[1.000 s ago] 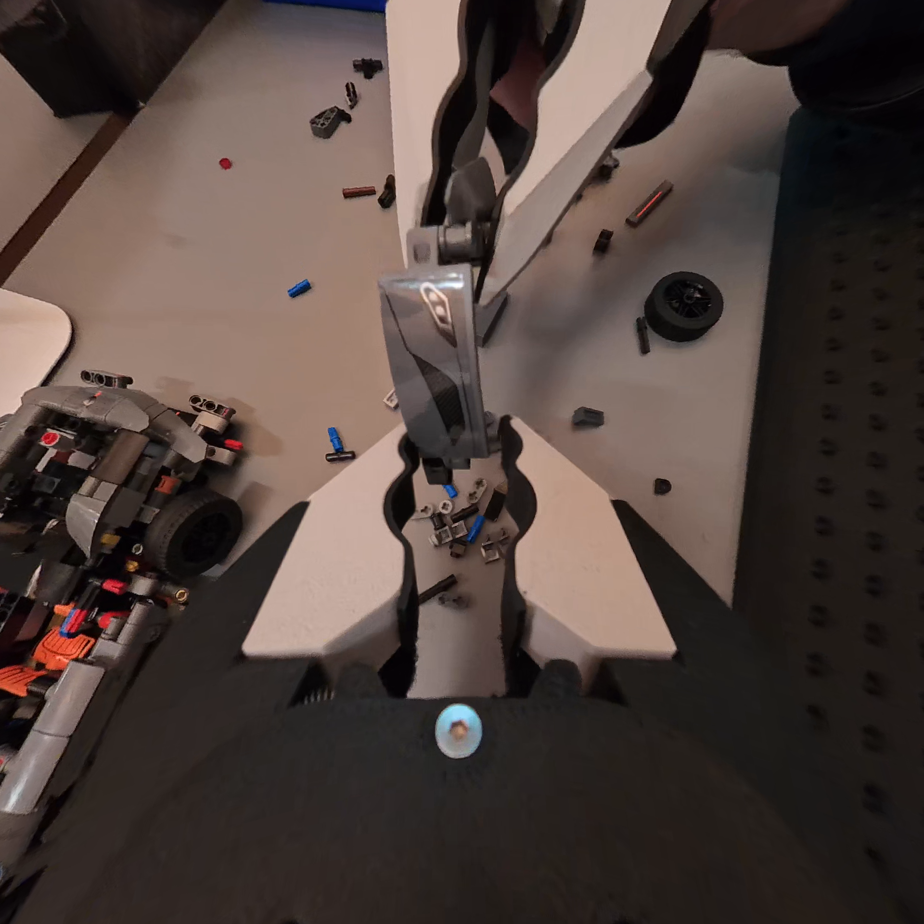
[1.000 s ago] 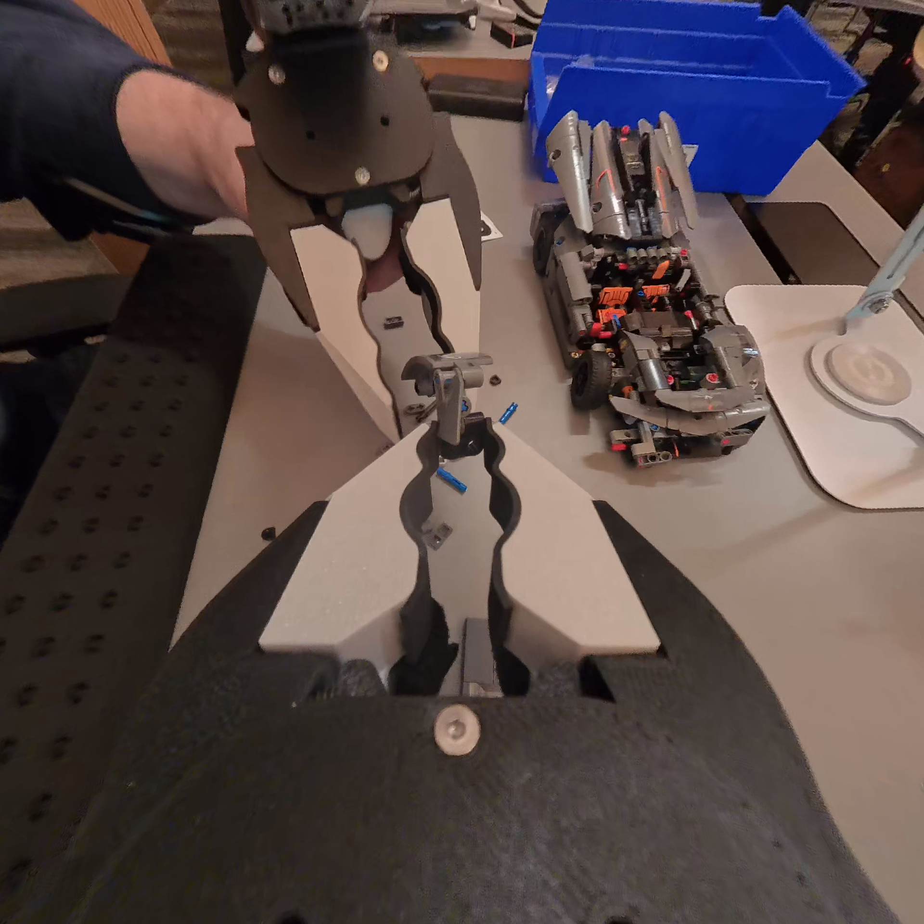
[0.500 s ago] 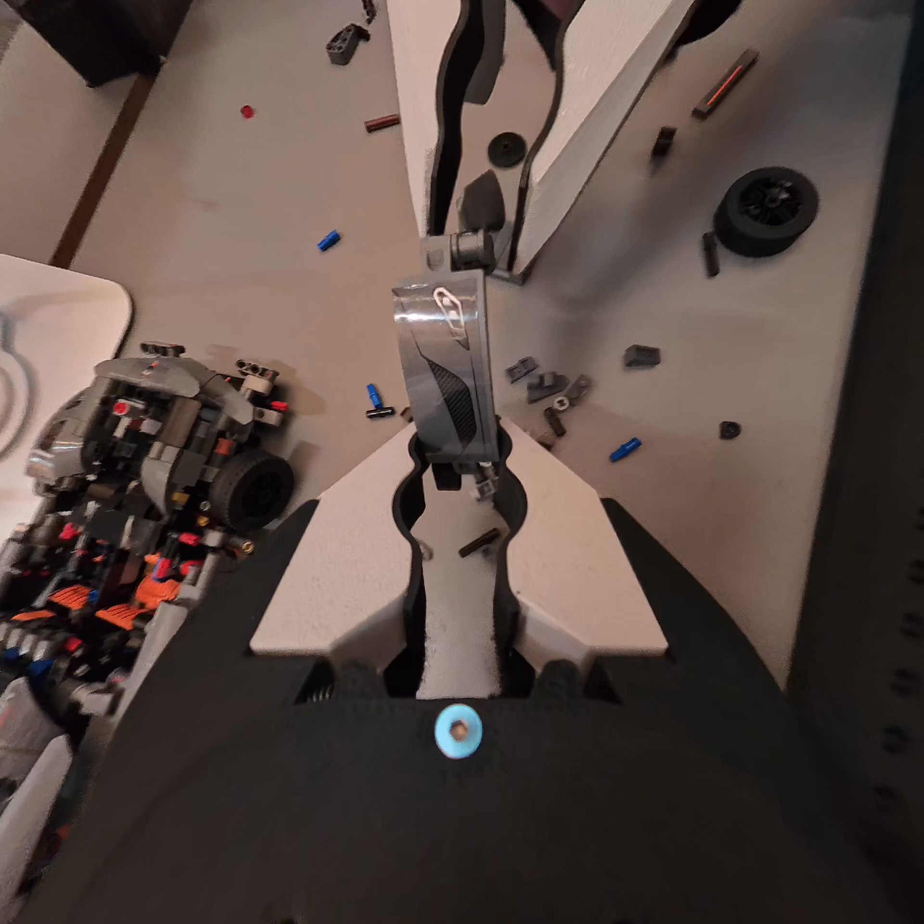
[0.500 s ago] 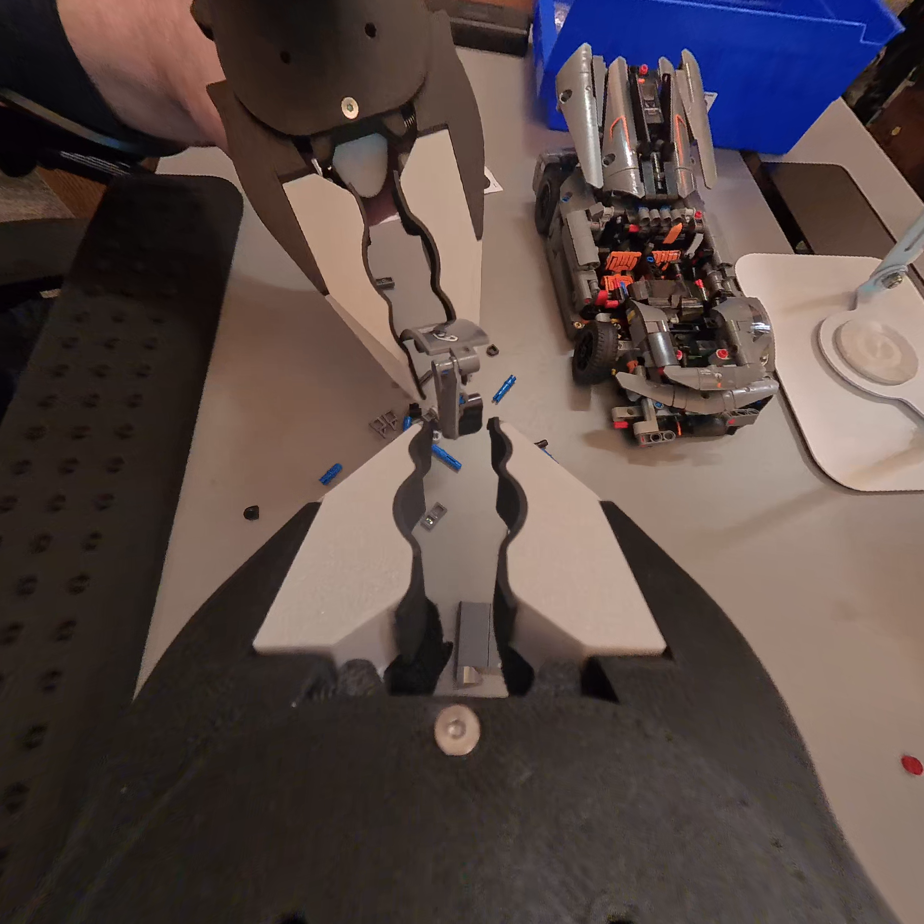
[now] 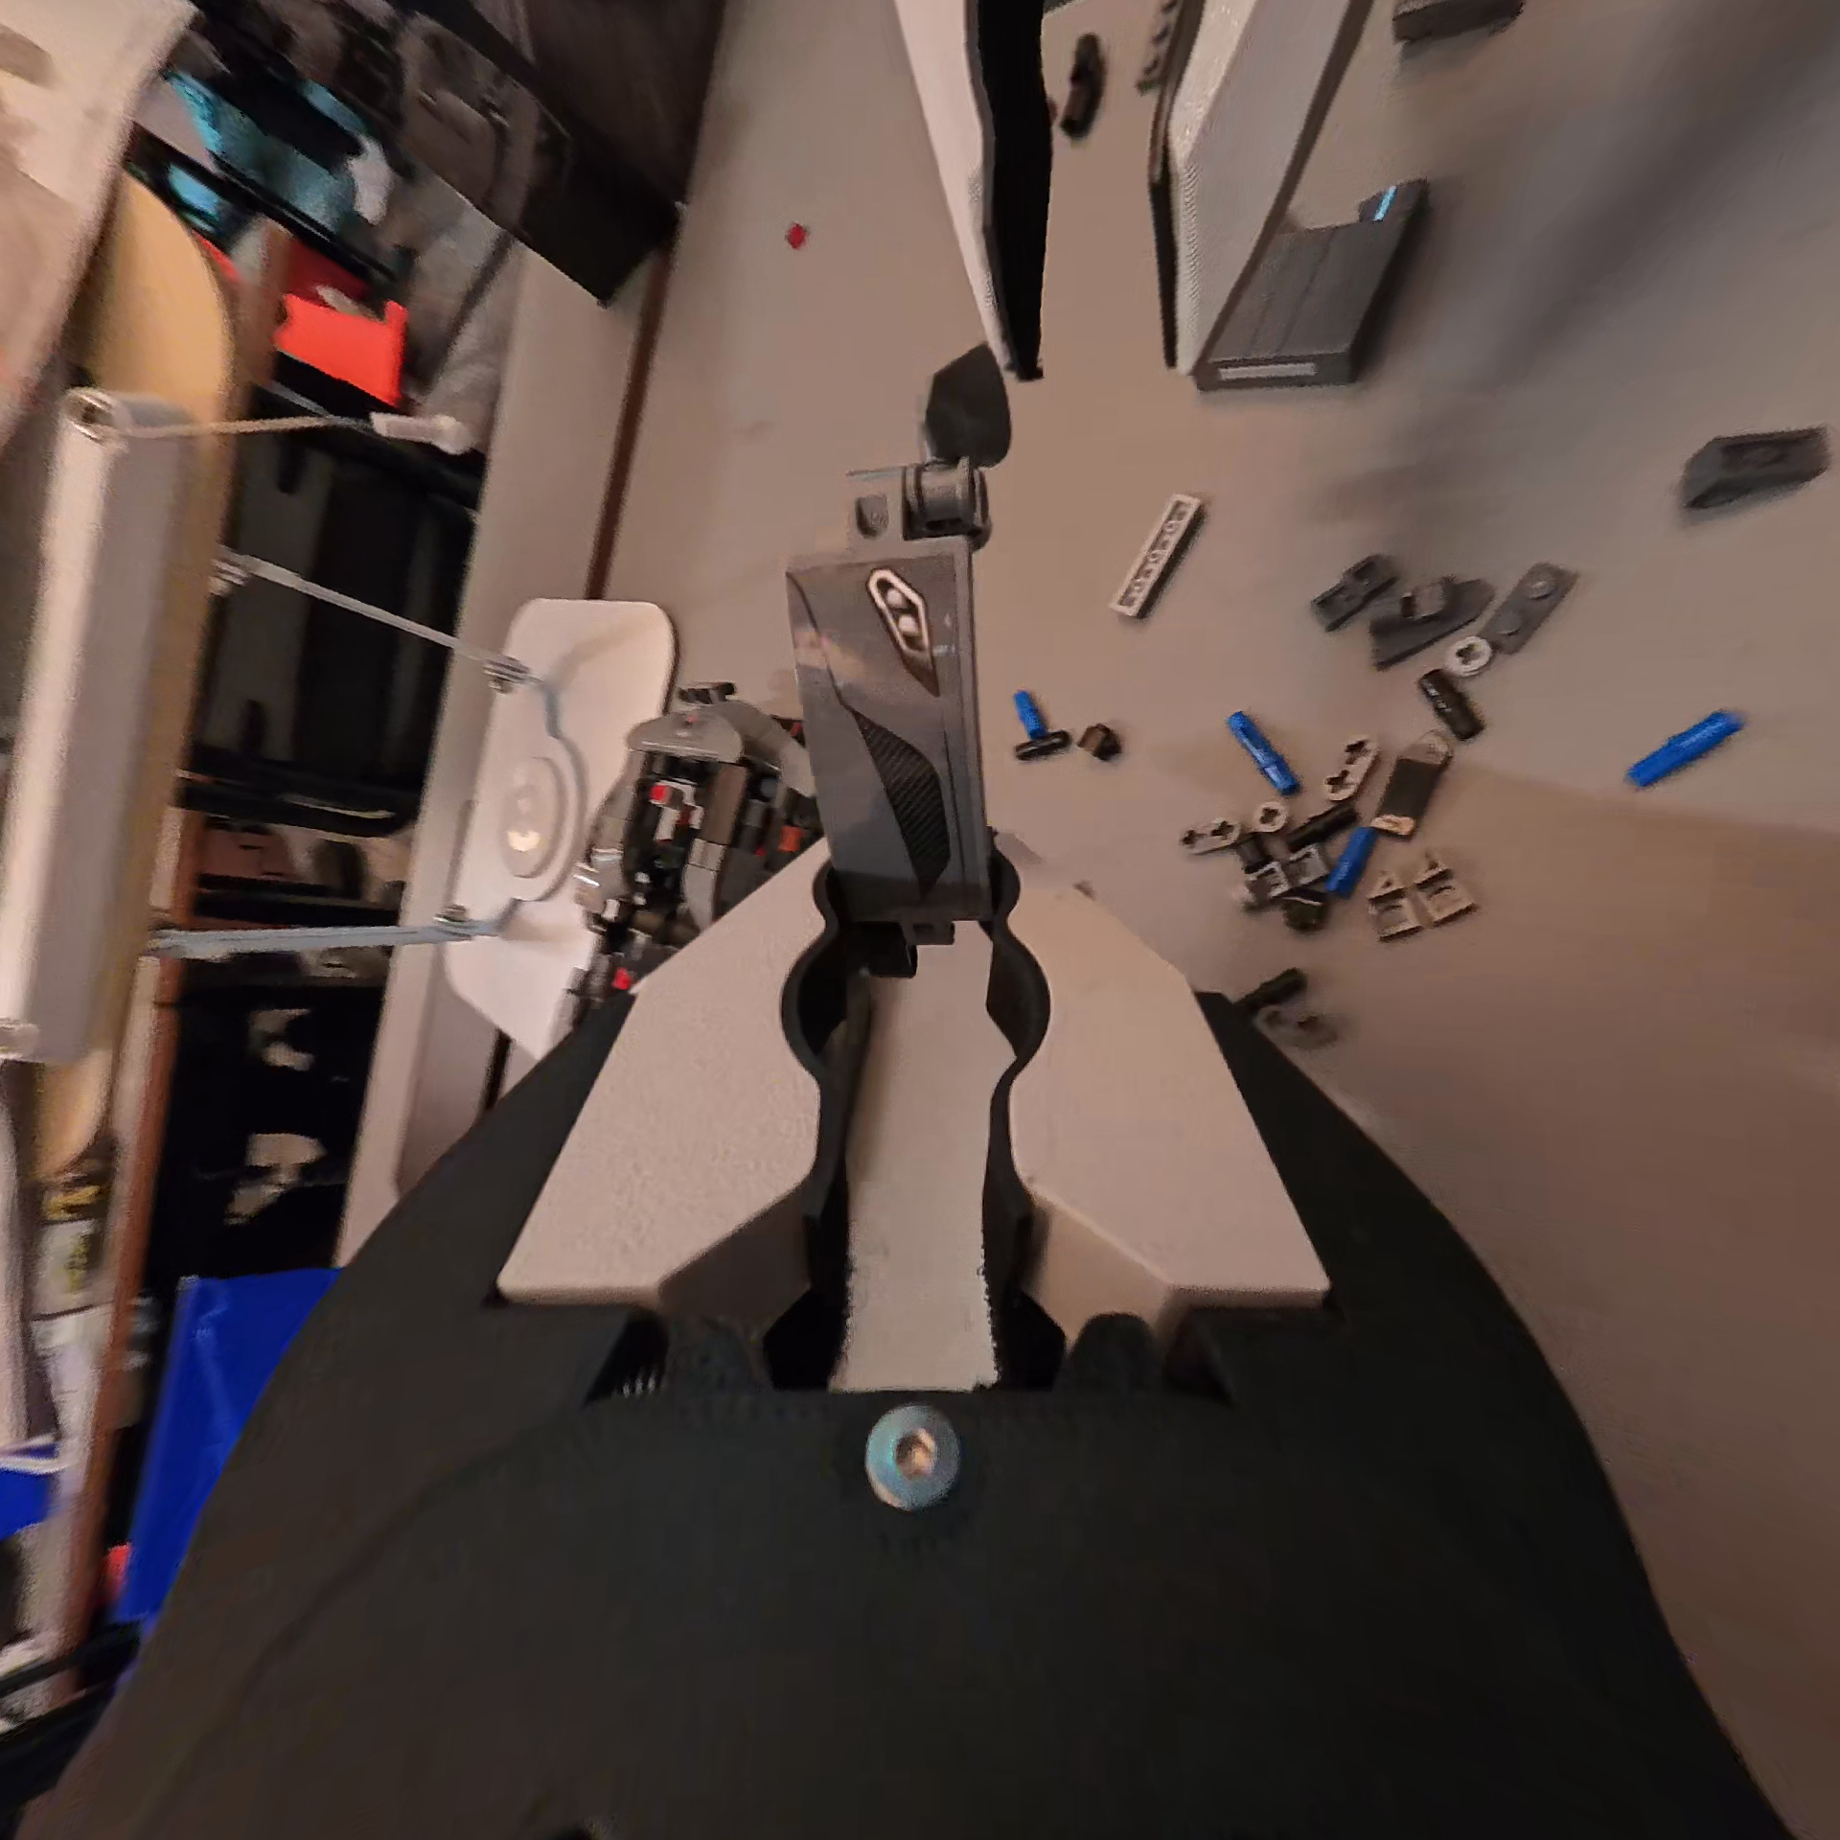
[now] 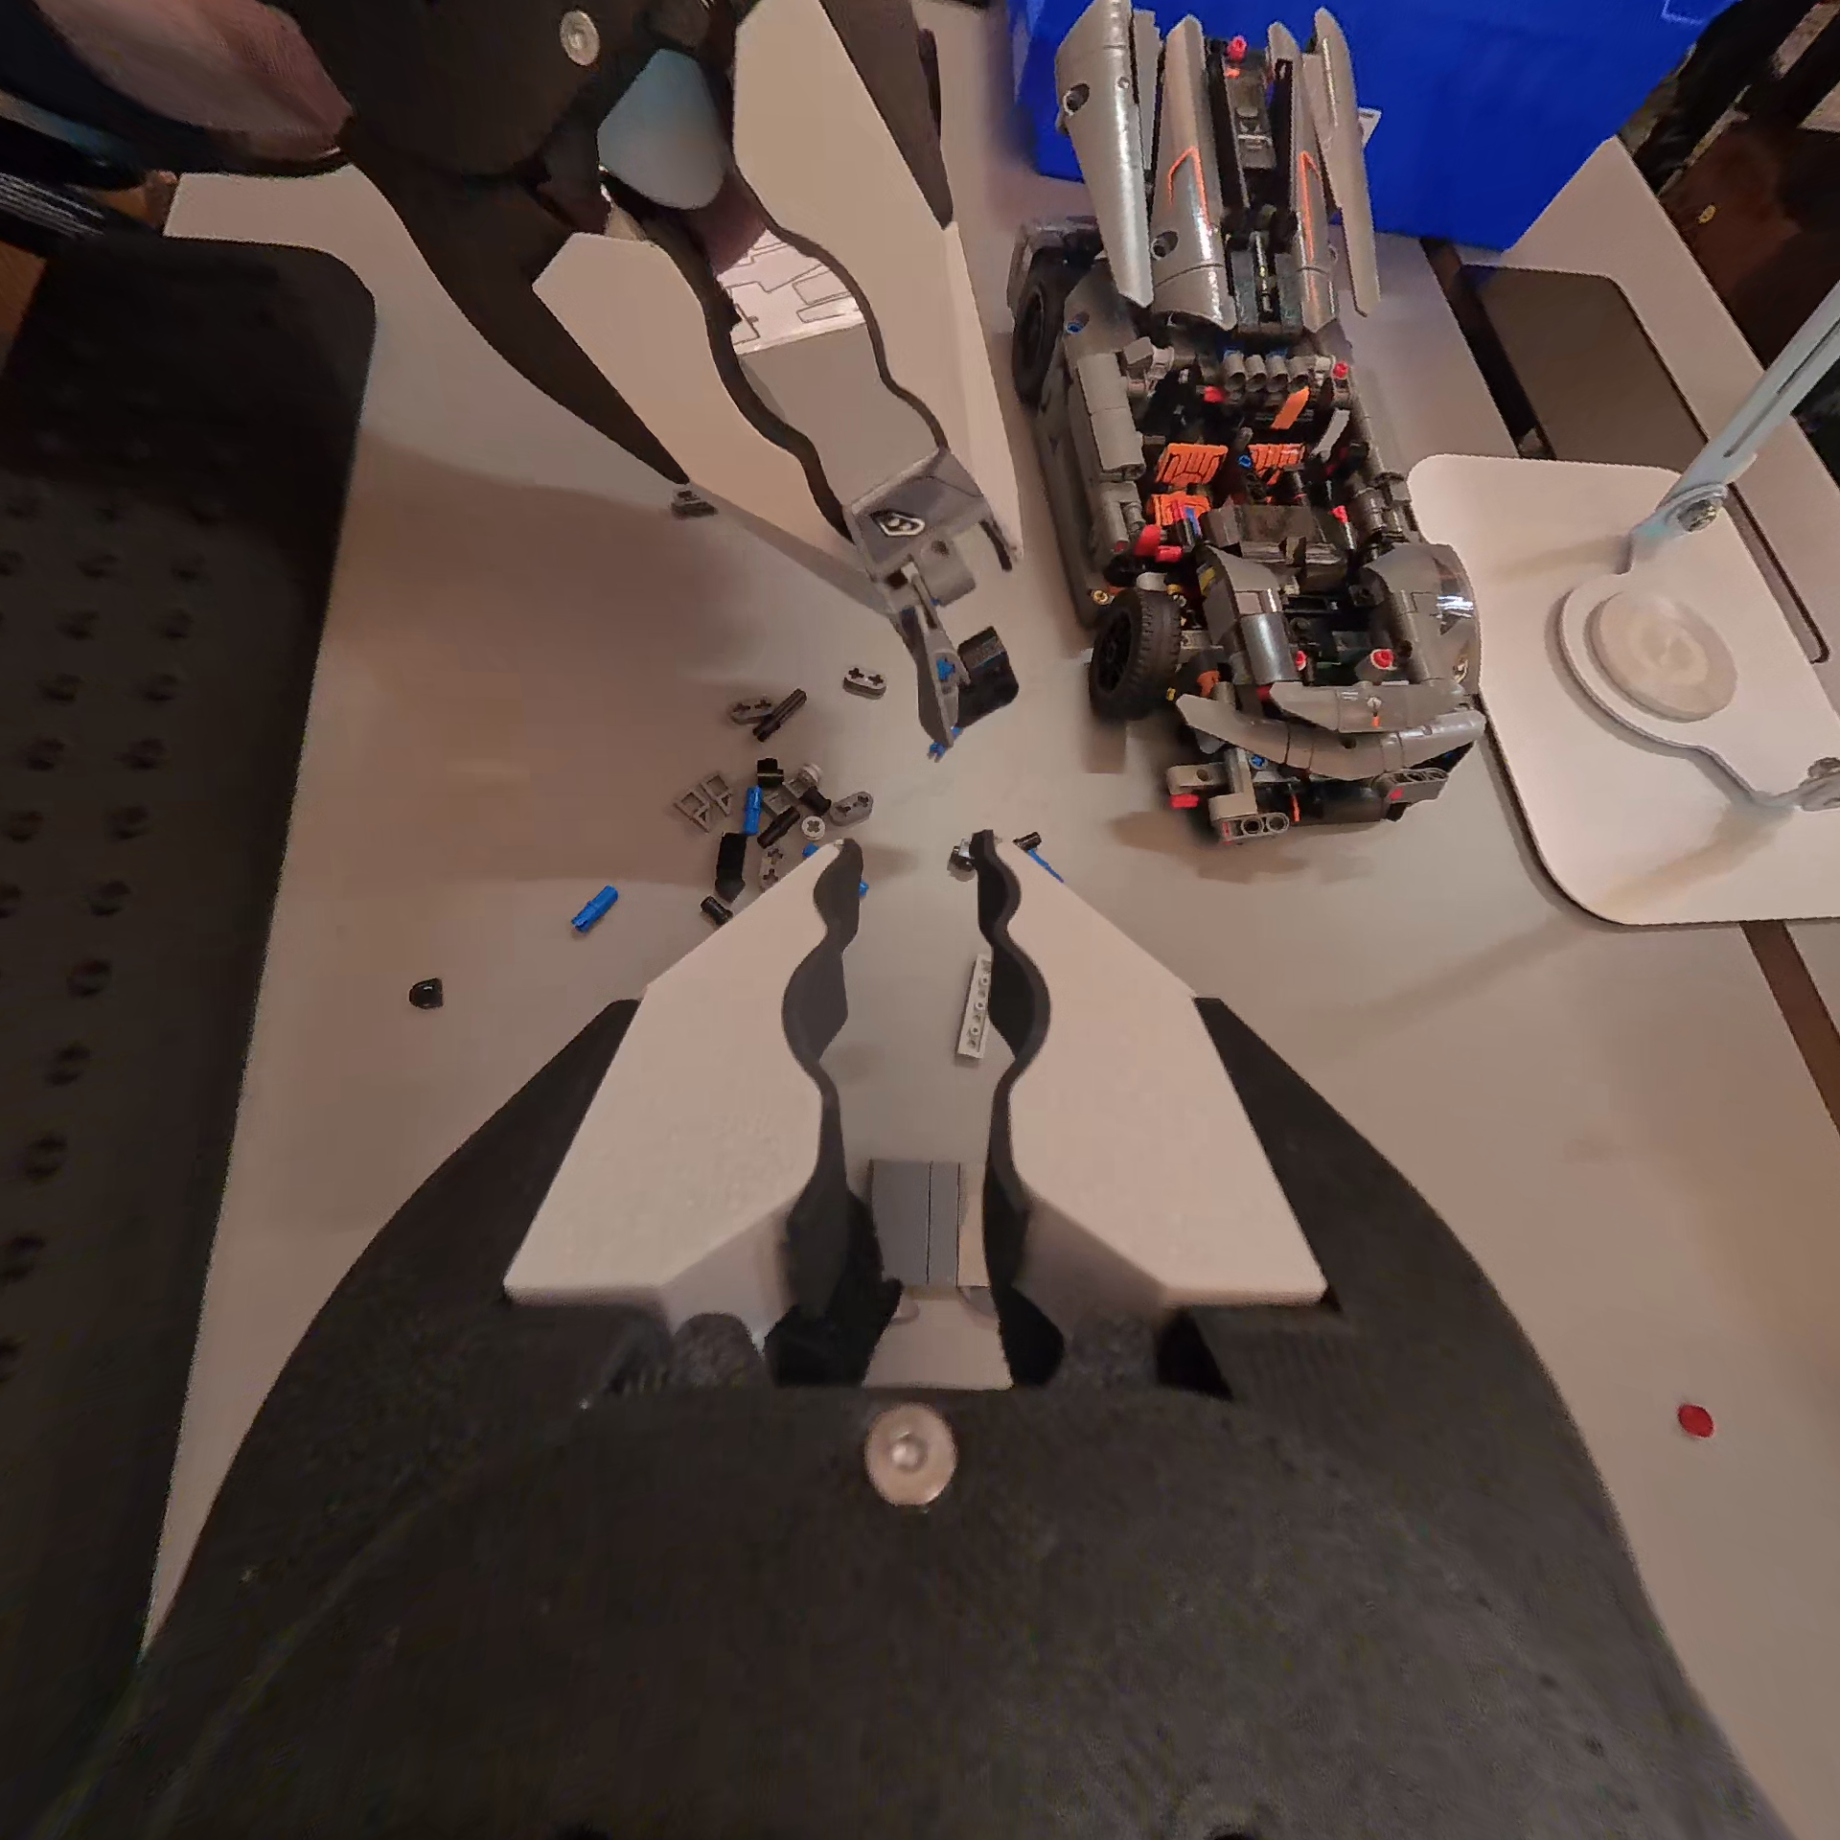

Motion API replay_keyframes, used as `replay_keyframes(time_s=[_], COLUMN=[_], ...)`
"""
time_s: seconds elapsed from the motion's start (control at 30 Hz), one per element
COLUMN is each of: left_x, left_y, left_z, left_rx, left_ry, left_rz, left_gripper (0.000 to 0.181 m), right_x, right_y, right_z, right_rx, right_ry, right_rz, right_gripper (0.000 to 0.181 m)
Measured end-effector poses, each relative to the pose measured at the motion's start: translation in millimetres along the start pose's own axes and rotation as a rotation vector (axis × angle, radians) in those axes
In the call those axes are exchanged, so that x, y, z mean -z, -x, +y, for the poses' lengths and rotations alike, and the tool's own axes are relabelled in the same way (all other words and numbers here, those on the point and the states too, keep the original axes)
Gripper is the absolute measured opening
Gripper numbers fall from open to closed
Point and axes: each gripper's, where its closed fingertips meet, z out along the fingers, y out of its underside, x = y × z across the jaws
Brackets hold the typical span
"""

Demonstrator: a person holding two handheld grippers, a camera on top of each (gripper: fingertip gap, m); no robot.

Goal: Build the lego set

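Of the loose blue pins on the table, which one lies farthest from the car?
The blue pin lying alone left of the loose-parts pile, nearest the black mat.

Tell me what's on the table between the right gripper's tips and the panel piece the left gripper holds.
Bare table straight ahead in the right wrist view, with the panel piece beyond and loose small pieces just left.

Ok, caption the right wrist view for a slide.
Open right gripper above scattered loose pieces; left gripper holds a grey panel beside the half-built car.

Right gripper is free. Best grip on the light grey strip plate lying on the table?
Pinch the strip plate across its narrow width at mid-length, coming straight down. It lies flat and alone between the open right gripper's fingers, long axis roughly along them, so hardly any wrist turn looks needed.
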Motion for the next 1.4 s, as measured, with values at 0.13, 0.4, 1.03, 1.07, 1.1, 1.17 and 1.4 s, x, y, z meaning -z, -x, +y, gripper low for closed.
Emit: replay_keyframes(time_s=[0.13,0.4,1.03,1.07,1.1,1.17,1.4], left_x=[9,19,34,35,35,35,37], left_y=[15,23,19,20,19,19,20], left_z=[-9,-26,-41,-43,-43,-43,-44], left_rx=[-0.104,-0.334,-0.509,-0.517,-0.517,-0.512,-0.54], left_ry=[-0.033,-0.045,-0.068,-0.071,-0.074,-0.08,-0.073], left_rz=[-0.131,-0.3,-0.42,-0.43,-0.431,-0.428,-0.474], left_gripper=[0.02,0.02,0.02,0.02,0.02,0.02,0.019], right_x=[0,0,4,4,4,3,3], right_y=[0,-2,-4,-3,-3,-3,-4], right_z=[0,0,-3,-3,-3,-2,-1], right_rx=[0.024,0.047,0.089,0.09,0.092,0.099,0.111], right_ry=[0.007,0.013,-0.003,-0.002,0.0,0.008,0.02], right_rz=[0.012,0.034,0.057,0.056,0.056,0.058,0.071], right_gripper=[0.022,0.022,0.021,0.021,0.021,0.021,0.021])
